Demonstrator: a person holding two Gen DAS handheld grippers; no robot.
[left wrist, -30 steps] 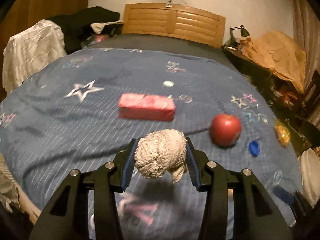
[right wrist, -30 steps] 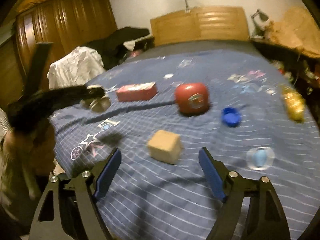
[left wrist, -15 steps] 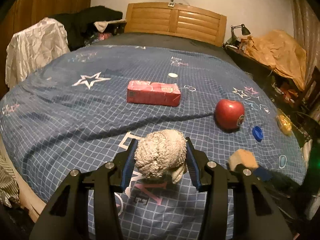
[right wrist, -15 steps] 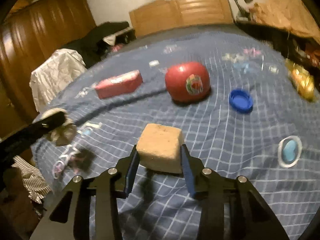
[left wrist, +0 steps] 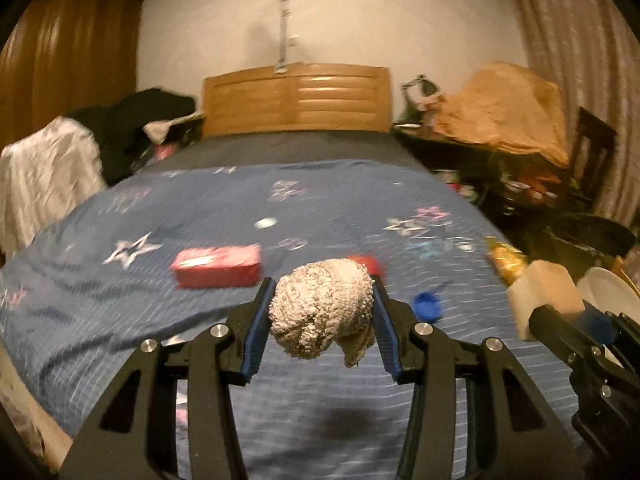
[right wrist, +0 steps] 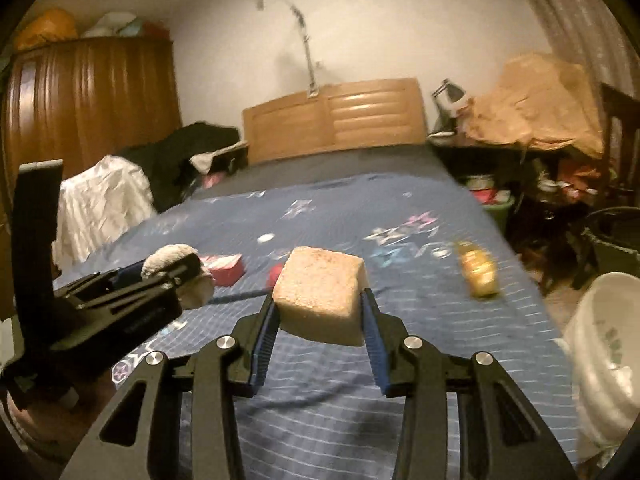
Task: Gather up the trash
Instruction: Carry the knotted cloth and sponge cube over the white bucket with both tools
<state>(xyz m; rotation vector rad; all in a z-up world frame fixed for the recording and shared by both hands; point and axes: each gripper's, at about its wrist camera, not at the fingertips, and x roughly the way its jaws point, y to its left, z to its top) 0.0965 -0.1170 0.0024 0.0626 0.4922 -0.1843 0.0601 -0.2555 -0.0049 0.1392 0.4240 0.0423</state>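
Observation:
My left gripper (left wrist: 320, 320) is shut on a balled beige cloth wad (left wrist: 322, 312) and holds it above the blue bedspread (left wrist: 240, 200). My right gripper (right wrist: 319, 320) is shut on a tan sponge block (right wrist: 320, 300), lifted off the bed. The sponge block also shows at the right of the left wrist view (left wrist: 544, 296). The cloth wad shows at the left of the right wrist view (right wrist: 176, 272). A white bin (right wrist: 604, 344) stands at the bed's right side.
On the bed lie a red box (left wrist: 216, 266), a red apple (right wrist: 276, 274) mostly hidden, a blue bottle cap (left wrist: 428, 306), a yellow wrapper (right wrist: 478, 268) and a small white disc (left wrist: 266, 223). Clutter fills the right side; clothes pile at left.
My right gripper closed on the sponge block and lifted it off the bed. Both grippers rose and drew back, and the white bin came into view at the right.

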